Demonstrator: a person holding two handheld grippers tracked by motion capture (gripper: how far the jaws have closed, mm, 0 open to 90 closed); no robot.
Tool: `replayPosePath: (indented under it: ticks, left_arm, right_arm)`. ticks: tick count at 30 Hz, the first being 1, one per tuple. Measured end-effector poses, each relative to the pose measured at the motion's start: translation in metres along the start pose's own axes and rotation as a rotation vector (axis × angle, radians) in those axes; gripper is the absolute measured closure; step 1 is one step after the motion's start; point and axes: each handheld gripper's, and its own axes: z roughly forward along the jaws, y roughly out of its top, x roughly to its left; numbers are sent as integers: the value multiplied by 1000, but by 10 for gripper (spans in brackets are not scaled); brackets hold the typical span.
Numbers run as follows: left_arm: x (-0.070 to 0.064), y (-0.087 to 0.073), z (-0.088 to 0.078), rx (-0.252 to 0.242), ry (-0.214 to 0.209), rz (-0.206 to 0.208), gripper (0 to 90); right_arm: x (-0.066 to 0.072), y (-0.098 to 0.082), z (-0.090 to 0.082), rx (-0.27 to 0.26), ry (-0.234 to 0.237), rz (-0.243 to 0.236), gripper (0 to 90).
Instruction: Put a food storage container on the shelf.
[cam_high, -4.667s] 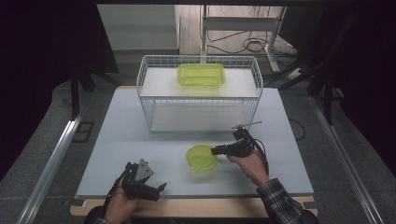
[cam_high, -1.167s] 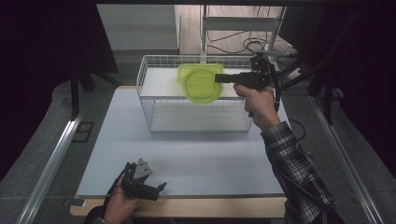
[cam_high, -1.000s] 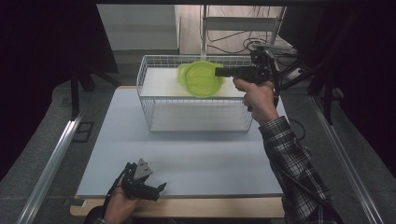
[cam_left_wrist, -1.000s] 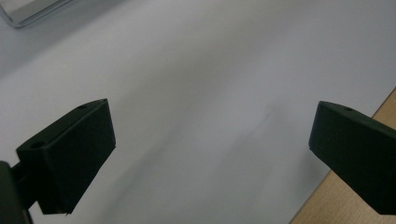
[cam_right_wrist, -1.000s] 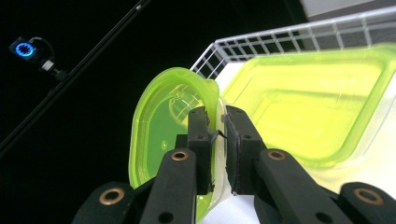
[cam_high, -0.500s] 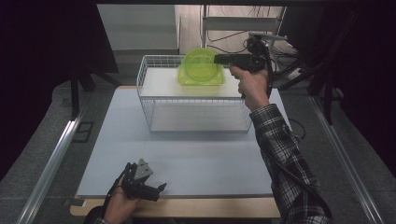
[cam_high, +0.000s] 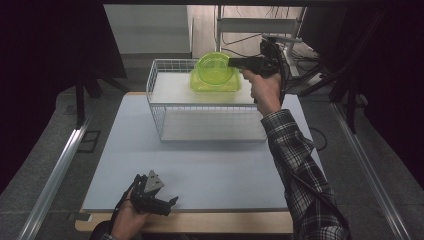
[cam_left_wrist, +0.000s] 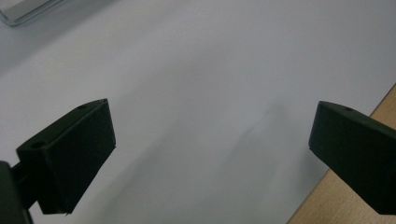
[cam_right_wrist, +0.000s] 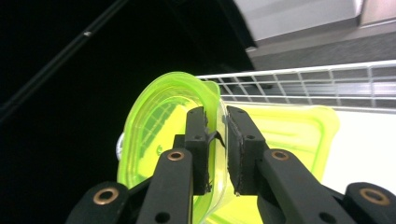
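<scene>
Right gripper (cam_high: 234, 62): raised over the far end of the table, at about 1 o'clock in the high view. Jaws clamped on the rim of a green bowl (cam_high: 214, 70), one pad inside the wall and one outside, as the right gripper view shows; they have just been easing slightly apart, the rim between them.

Green bowl: tilted on edge, mouth toward the camera, held above the wire basket (cam_high: 155, 95), over a green rectangular container (cam_right_wrist: 299, 128) that lies inside it.

Left gripper (cam_high: 162, 204): at 7 o'clock, near the table's (cam_high: 210, 165) near edge. Jaws spread wide, nothing between them.
</scene>
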Motion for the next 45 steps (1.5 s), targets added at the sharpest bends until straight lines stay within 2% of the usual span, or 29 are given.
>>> replayPosePath:
  ticks: [6,8,10,16,20,23,30,33,34,45]
  left_arm:
    - [0,0,0,1,-1,2,3]
    - [0,0,0,1,-1,2,3]
    - [0,0,0,2,-1,2,3]
    - [0,0,0,5,-1,4,3]
    - [0,0,0,5,-1,5,3]
    - [0,0,0,5,-1,5,3]
    - [-1,0,1,7,1,7,3]
    - [-1,0,1,8,1,7,3]
    - [-1,0,1,8,2,7,3]
    - [-1,0,1,10,3,8,3]
  right_arm:
    - [4,2,5,-2,-79,-43,756]
    - [4,2,6,-3,-85,-46,755]
    - [5,2,8,1,-111,-61,741]
    - [3,2,11,2,-122,-64,699]
    - [4,2,10,0,-116,-69,654]
    - [7,3,6,3,-93,-82,559]
    - [13,-1,-1,24,-66,-147,403]
    - [15,-3,-2,32,-71,-170,361]
    - [16,-7,-4,40,-77,-199,322]
    - [13,-26,-19,54,-62,-271,216]
